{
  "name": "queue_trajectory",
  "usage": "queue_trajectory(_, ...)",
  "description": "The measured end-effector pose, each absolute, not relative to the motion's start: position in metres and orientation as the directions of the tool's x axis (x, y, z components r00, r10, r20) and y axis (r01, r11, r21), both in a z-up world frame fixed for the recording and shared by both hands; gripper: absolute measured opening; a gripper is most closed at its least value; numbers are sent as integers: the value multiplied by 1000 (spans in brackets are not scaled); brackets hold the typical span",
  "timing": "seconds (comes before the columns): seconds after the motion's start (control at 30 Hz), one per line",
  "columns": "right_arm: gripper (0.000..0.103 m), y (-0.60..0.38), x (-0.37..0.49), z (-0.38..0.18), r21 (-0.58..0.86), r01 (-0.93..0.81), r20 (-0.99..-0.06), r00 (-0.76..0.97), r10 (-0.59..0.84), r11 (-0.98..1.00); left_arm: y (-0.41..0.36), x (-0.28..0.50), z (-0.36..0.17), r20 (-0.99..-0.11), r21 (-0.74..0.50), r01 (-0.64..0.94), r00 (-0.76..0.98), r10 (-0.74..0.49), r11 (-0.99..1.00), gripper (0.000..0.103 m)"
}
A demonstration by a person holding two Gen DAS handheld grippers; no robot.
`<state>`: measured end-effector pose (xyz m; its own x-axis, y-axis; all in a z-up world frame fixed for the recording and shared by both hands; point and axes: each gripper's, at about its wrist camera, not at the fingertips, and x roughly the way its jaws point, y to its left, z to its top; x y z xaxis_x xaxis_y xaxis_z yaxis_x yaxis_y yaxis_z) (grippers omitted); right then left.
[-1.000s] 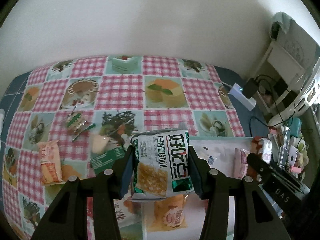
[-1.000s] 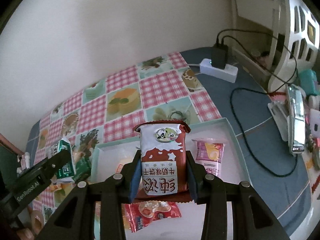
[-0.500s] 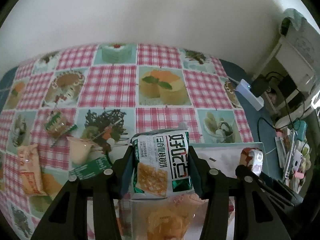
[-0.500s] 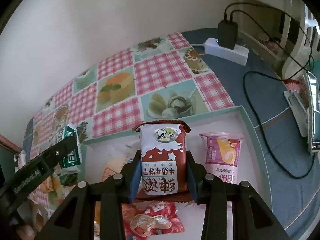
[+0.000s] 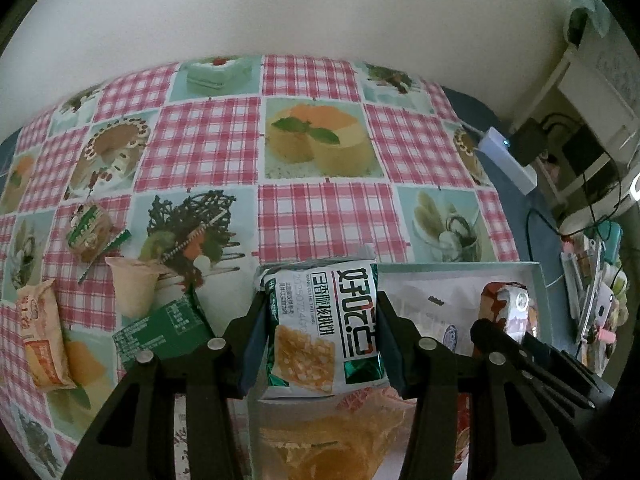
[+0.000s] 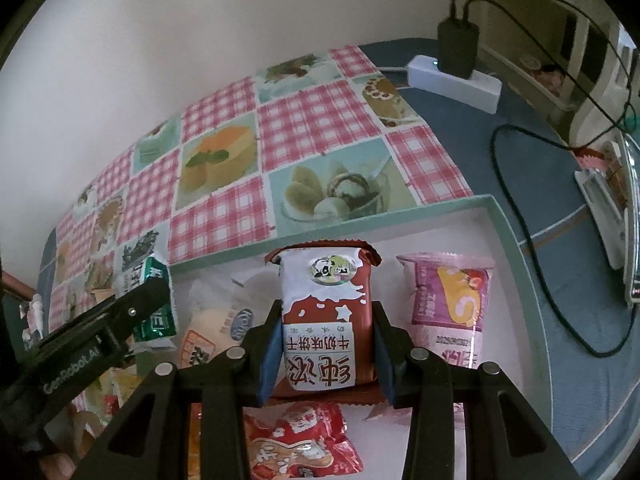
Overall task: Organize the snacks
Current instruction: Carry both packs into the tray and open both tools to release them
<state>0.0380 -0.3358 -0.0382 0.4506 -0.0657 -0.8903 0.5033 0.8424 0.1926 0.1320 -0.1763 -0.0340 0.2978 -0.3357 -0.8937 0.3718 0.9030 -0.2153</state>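
Note:
My left gripper [image 5: 320, 344] is shut on a green-and-white cracker packet [image 5: 324, 328], held just above the left end of the pale green tray [image 5: 536, 276]. My right gripper [image 6: 325, 354] is shut on a brown-and-white milk biscuit packet [image 6: 326, 316], low over the middle of the tray [image 6: 516, 240]. Inside the tray lie a pink-purple packet [image 6: 448, 308], a red packet [image 6: 304, 444] and an orange-and-white packet [image 6: 208, 340]. In the right wrist view the left gripper [image 6: 100, 332] with its green packet [image 6: 154, 304] shows at the tray's left end.
On the checked dessert-print tablecloth [image 5: 328, 216], left of the tray, lie a green box [image 5: 160, 332], a beige packet [image 5: 132, 288], an orange packet [image 5: 42, 340] and a small green-brown packet [image 5: 88, 232]. A white power strip [image 6: 456, 80] with cables sits at the far right.
Both grippers have sunk toward the tray with their packets still held. The tray and the snacks in it loom larger and nearer in both views.

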Motion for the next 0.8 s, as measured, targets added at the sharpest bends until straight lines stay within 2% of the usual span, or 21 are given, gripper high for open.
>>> queue_trajectory(0.8, 43, -337, 37, -45, 171, 532, -900, 426, -88, 829, -181, 132, -55, -921, -187, 371, 255, -294, 910, 53)
